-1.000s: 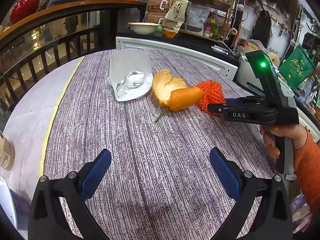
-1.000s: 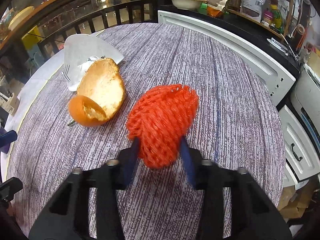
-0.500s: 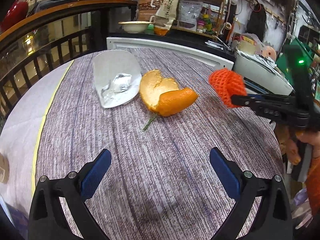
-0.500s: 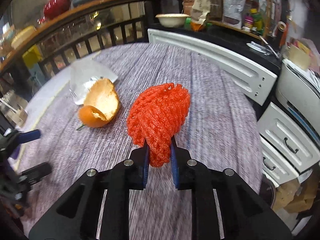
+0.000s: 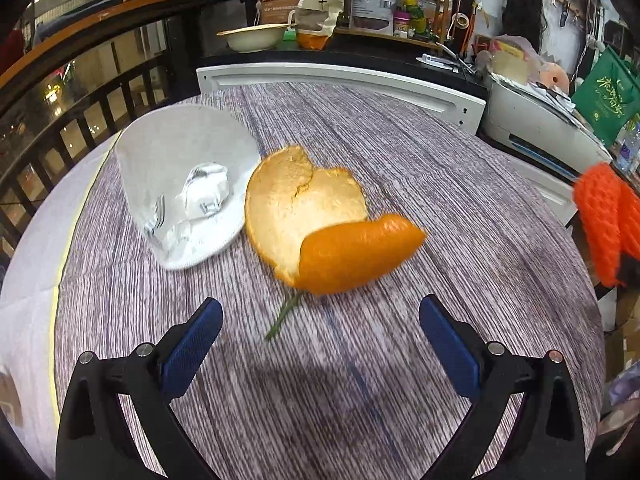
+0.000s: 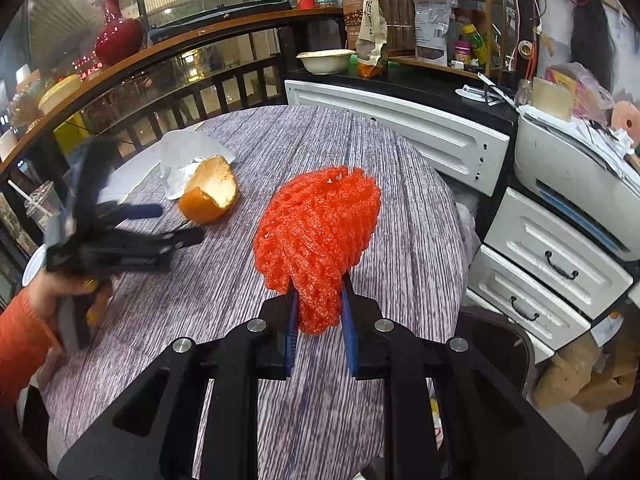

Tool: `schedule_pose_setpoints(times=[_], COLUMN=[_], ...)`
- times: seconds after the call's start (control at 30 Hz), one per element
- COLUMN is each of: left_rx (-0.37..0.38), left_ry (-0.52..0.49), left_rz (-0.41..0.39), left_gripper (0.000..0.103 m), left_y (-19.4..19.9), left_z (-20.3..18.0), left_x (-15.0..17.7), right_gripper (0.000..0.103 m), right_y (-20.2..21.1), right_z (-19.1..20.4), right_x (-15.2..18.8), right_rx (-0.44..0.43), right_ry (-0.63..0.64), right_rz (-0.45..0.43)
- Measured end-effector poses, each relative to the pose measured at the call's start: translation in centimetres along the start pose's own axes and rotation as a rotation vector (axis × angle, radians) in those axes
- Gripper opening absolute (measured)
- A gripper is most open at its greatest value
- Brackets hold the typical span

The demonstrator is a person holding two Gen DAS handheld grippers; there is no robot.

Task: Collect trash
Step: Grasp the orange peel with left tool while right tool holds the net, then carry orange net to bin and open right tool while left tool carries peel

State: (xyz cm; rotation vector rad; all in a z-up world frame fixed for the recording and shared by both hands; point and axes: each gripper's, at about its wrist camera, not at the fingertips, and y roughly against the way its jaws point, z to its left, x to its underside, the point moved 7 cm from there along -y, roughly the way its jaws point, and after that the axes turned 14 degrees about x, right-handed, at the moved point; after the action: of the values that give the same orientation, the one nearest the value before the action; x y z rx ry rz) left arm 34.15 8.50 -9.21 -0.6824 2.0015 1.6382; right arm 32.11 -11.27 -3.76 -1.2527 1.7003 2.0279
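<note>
Your right gripper (image 6: 319, 312) is clenched on the lower end of the red foam mesh fruit sleeve (image 6: 318, 236), which rides in the air above the grey wood-grain round table (image 6: 400, 208), near its right edge. Only the tail of the sleeve sits between the blue pads, and the bulky top sags free, so a quick swing could let the springy foam creep out and drop to the floor or onto the cluttered shelves. A dark rounded container (image 6: 496, 344) shows below the table edge; it may be the bin, though that is a guess, so release only when the sleeve is squarely over it. Your left gripper (image 5: 320, 344) stands wide open and empty, low over the table just short of the large curled orange peel (image 5: 316, 220), which lies touching the crumpled white paper wrapper (image 5: 180, 184). The peel is a thin curved shell: a flat pinch may crack it or skid it into the wrapper. Its green stem (image 5: 282, 316) lies nearest the jaws and could be left behind.
</note>
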Motion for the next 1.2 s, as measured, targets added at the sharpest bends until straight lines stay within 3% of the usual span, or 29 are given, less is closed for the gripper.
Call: schedule_pose_setpoints(times=[0.3,0.37,0.43,0.63,0.7,0.97,1.2], left_rx=[-0.041,-0.044,-0.043,-0.064,-0.07,0.02,0.088], left_ry=[0.035,0.049,0.067,0.077,0.065,0.084,0.025], left_rz=[0.008,-0.003,-0.004,-0.048,-0.054,-0.1,-0.176], left_gripper=[0.097,0.088,0.072,0.049,0.046,0.041,0.041], left_y=[-2.2,-2.3,-2.3,-1.3,-1.0,0.9,4.2], left_z=[0.5,0.7,0.9,1.0,0.7,-0.7,-4.7], left_x=[-1.6,-2.0,-2.0,-2.2,-2.2,-0.9,-0.1], right_gripper=[0.02,0.019,0.02,0.02,0.019,0.02,0.02], right_y=[1.1,1.4,1.7,2.2,2.3,2.7,2.6], right_z=[-0.1,-0.3,-0.7,-1.8,-2.0,-3.3,-5.9], right_x=[1.6,1.8,2.0,2.7,2.9,4.3,6.7], right_rx=[-0.018,-0.018,-0.022,-0.001,-0.003,0.022,0.051], right_ry=[0.003,-0.003,-0.02,-0.054,-0.068,-0.13,-0.228], right_rz=[-0.011,-0.021,-0.024,-0.045,-0.043,-0.062,-0.054])
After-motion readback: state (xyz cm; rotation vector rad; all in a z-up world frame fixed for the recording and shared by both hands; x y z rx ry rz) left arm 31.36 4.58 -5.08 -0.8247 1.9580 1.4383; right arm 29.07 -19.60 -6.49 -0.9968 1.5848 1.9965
